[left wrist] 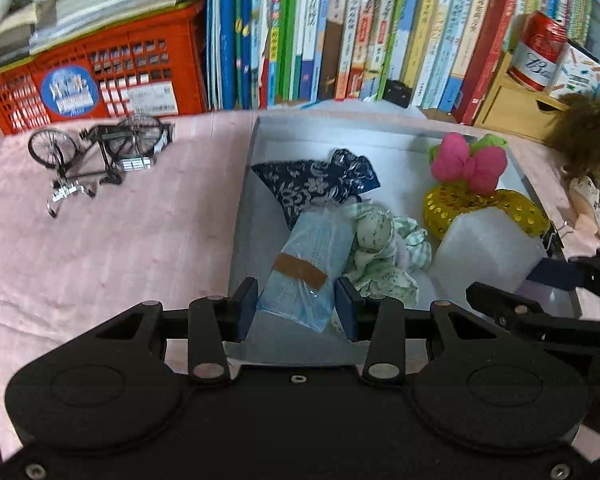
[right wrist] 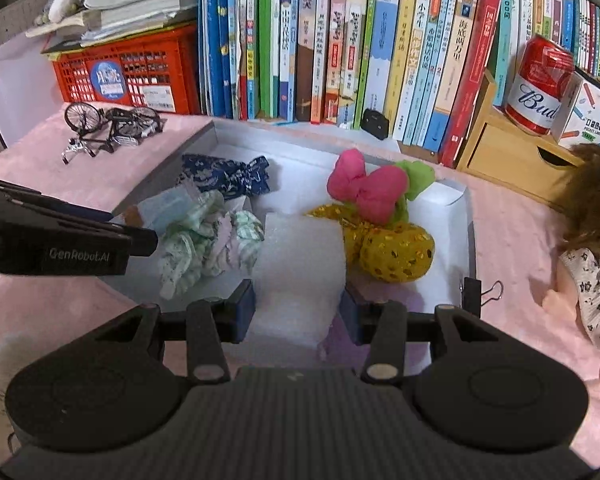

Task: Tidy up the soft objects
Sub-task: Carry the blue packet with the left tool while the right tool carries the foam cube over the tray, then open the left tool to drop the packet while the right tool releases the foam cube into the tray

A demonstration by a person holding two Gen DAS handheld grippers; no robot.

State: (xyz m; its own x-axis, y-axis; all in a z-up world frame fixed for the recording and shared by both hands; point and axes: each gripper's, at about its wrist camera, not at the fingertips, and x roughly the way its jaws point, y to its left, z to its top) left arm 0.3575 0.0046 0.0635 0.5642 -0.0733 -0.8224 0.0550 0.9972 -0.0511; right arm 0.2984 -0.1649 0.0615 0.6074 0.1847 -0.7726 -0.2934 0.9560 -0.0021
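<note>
White shallow box (left wrist: 256, 168) sits on pink cloth (left wrist: 112, 232), back edge close to a row of upright books (left wrist: 340, 32); its left wall stands tall, and a black binder clip (right wrist: 474, 288) is clamped on the near right rim. Open cloth lies left of the box, broken only by a small metal bicycle model (left wrist: 100, 156) near a red crate (left wrist: 100, 76). Right of the box, a doll (right wrist: 592, 264) lies on the cloth, and a red can (right wrist: 540, 84) stands on a small wooden drawer unit (right wrist: 504, 156). Left gripper (left wrist: 296, 308) has its blue pads on both sides of a pale blue plastic-wrapped packet (left wrist: 312, 264), brown tape strip across it; the pads press the wrap, gripping it. Packet's long axis runs from the near end up and slightly right, toward a dark blue floral fabric pouch (left wrist: 320, 184) at the box's back left. Beside the packet on the right, a crumpled green-and-white cloth bundle (left wrist: 384, 256). Right gripper (right wrist: 298, 308) straddles a white foam block (right wrist: 304, 264), matte and pebbly, in the near middle of the box; whether the pads touch it, cannot tell. Behind the block, a yellow sequined ring-shaped soft toy (right wrist: 396, 256) touches a pink and green stuffed bow (right wrist: 368, 188) at back right.
</note>
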